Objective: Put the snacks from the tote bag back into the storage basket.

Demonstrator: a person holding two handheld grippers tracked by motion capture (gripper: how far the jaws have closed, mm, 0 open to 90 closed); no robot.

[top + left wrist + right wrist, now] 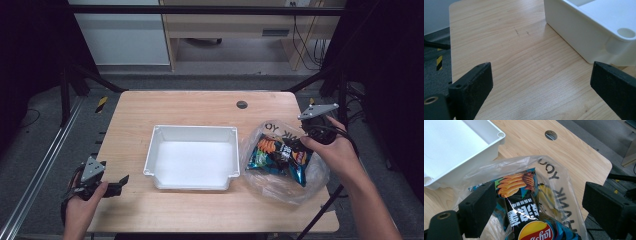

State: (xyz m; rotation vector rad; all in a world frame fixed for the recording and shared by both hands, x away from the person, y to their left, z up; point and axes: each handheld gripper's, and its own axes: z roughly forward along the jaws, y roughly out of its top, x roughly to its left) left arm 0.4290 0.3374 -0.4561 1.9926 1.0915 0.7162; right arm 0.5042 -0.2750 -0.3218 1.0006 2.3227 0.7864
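Resting near the table's (200,107) near-left corner, the left gripper (121,183) is held low by the left hand (82,207), its jaws spread wide apart with nothing between them. In the left gripper view, bare wood is seen between the jaws, and a corner of the white tray (584,30) is seen ahead and to the right, apart from them. The tray (192,131) is placed at the middle of the table and is seen empty from the high view. To its right, just beside it, a clear plastic bag (282,187) printed with black letters is laid on the wood, and a chip packet (280,155) is enclosed in it. The right gripper (302,142) is held by the right hand (335,155) over the bag's far right side. In the right gripper view its jaws are parted widely, with the packet (524,202) and the bag (564,185) seen between them; nothing is gripped. A round hole (242,104) is seen in the tabletop beyond the tray.
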